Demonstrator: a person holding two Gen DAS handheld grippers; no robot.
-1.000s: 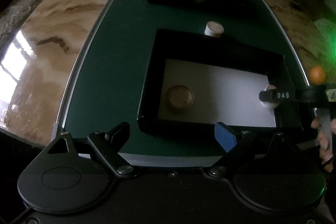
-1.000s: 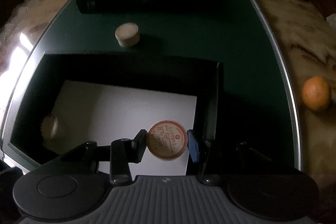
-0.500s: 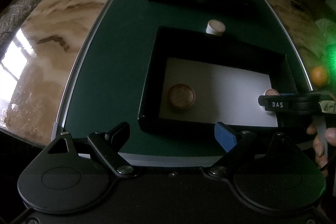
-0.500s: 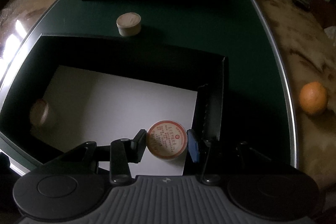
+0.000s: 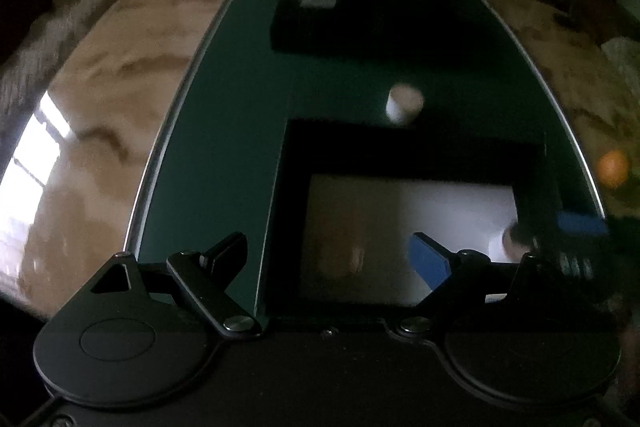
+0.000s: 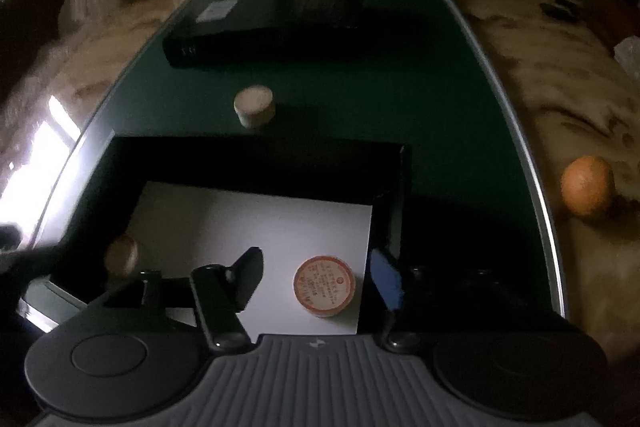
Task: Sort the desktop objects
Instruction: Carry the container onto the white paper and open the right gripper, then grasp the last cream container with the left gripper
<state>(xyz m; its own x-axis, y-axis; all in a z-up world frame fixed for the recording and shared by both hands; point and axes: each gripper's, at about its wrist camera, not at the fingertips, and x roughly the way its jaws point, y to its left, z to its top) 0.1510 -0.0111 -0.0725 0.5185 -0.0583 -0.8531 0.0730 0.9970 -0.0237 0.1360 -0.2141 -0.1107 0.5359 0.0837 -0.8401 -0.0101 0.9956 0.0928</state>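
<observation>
Resting on the white floor of the black tray [image 6: 400, 187], near its right wall, the orange-labelled round tin [image 6: 324, 285] sat between the wide-spread fingers of the right gripper [image 6: 320, 277], touched by neither. A second tin [image 6: 121, 254] lay at the tray's near left, a third [image 6: 254, 105] stood on the green mat [image 6: 440, 99] just beyond the far wall. The left gripper [image 5: 332, 259] hovered wide and empty over the tray's left edge.
</observation>
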